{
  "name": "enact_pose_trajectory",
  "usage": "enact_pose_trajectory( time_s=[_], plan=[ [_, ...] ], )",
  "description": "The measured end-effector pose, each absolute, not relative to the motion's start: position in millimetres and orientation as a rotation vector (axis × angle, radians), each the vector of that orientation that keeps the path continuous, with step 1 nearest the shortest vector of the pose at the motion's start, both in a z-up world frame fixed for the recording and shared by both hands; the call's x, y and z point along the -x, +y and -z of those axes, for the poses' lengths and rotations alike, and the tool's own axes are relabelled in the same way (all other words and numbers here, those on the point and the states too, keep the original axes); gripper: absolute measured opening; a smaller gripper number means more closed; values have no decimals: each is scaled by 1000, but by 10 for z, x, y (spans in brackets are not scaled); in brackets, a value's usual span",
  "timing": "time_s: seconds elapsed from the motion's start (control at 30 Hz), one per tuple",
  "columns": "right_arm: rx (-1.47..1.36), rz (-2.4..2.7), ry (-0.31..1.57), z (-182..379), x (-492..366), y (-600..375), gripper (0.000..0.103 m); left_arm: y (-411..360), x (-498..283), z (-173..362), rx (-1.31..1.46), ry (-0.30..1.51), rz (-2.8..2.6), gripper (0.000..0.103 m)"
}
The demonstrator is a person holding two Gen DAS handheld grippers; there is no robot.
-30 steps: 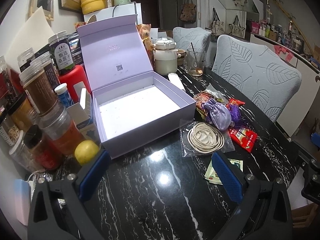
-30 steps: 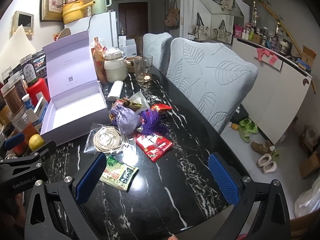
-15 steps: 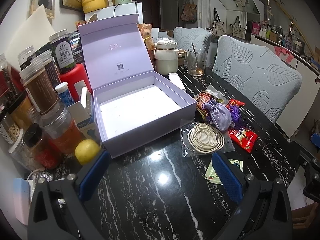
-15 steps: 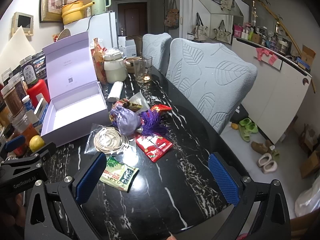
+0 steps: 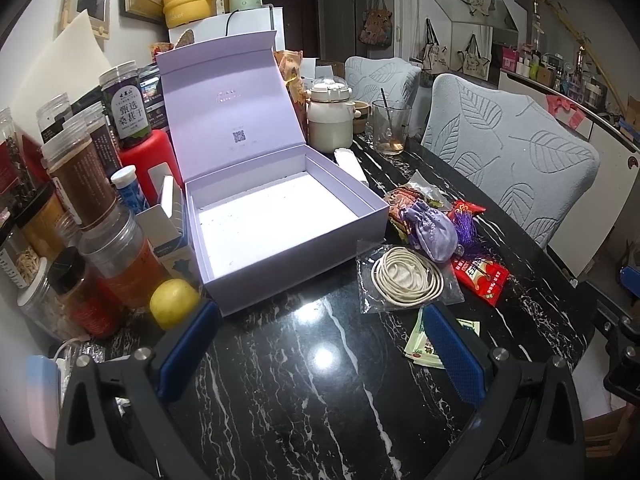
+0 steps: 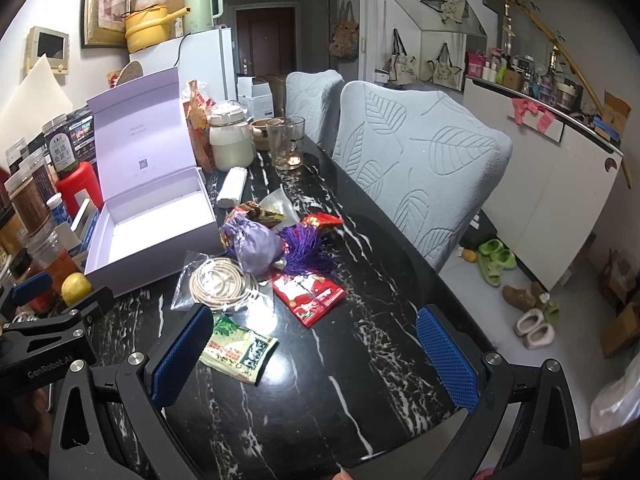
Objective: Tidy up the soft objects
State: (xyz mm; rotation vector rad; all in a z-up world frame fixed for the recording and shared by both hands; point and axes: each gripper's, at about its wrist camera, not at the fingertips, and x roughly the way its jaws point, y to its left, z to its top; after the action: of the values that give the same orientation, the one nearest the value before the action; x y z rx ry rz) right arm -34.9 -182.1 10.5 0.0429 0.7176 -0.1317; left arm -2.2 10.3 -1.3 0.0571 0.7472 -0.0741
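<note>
Barely any change since the earlier frames: a slight drift of both views, nothing on the table shifted. Far left, a crowd of jars [image 5: 84, 184] and a yellow lemon [image 5: 174, 309] just beside the near left corner of the lilac box [image 5: 276, 224], lid upright, floor bare, nothing yet packed. Near and low over the black marble table [image 5: 304, 392], the left gripper [image 5: 316, 354] spread wide and holding nothing. Right of the box, the soft clutter in one heap: coiled cream cord in a clear bag [image 6: 218, 280], touching the lilac drawstring pouch [image 6: 256, 246], then the purple tassel [image 6: 308, 252], the red snack packet [image 6: 310, 292] and, nearest, the green sachet [image 6: 238, 350]. Right gripper [image 6: 316, 354] likewise fully spread and empty, hovering just short of the sachet, left pad partly over its edge in view. Likely trouble from here: a flat sachet on polished stone sliding away instead of lifting, for want of an edge to pinch; the slick clear bag slipping from the pads or letting the cord spill; a pinch on the pouch dragging the tangled tassel and packet along; a careless swing on the left knocking the lemon or jars.
</note>
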Motion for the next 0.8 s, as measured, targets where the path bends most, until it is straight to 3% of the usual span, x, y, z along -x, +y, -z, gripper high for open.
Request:
enact_pose_trajectory(
  time_s=[0.8],
  plan=[
    [-52,114,686,-135,575,-1848,103,85,255,-74,-41,729,88,103]
  ],
)
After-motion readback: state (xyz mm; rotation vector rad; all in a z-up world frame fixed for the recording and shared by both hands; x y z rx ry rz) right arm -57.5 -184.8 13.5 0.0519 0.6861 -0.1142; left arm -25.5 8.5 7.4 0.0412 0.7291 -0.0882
